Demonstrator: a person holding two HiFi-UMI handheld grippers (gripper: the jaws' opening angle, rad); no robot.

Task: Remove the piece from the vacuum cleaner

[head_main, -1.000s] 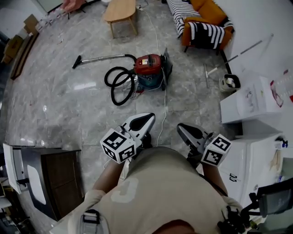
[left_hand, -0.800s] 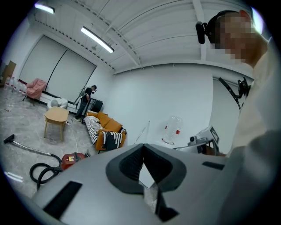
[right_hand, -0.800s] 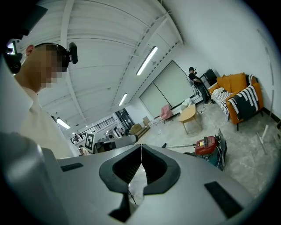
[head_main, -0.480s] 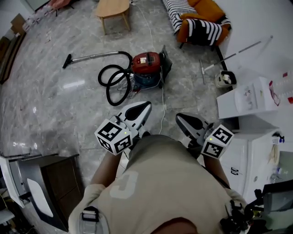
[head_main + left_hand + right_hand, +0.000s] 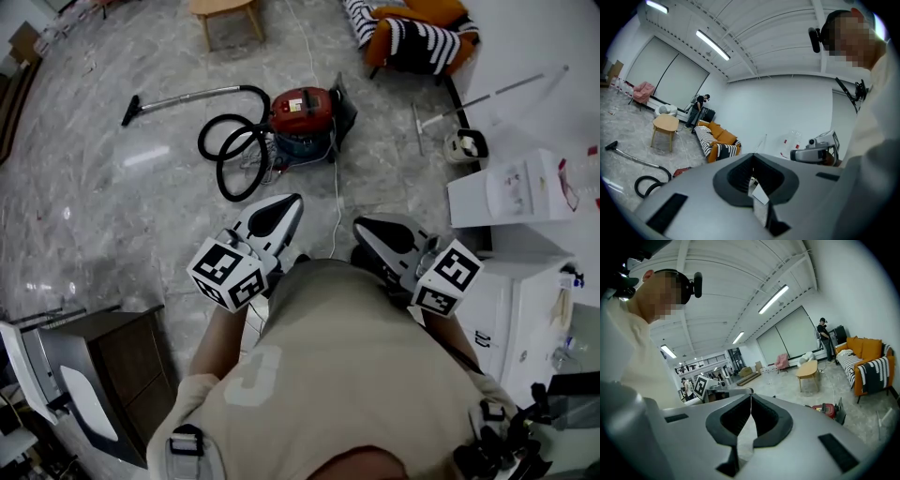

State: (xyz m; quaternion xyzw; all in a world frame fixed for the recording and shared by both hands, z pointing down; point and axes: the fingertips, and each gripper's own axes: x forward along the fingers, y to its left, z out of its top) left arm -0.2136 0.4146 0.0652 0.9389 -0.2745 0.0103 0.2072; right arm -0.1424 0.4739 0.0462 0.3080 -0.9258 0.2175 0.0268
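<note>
I see a red vacuum cleaner (image 5: 302,111) with a black hose (image 5: 228,155) on the grey marbled floor (image 5: 103,216), an orange sofa (image 5: 427,11) under a black-and-white striped blanket (image 5: 422,44), and a pale wooden table (image 5: 225,6).

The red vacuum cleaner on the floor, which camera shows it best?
The head view: it shows the whole red canister vacuum cleaner from above, with its black hose and wand. The left gripper view catches only hose, wand and a red sliver; the right gripper view shows the body small and distant.
</note>
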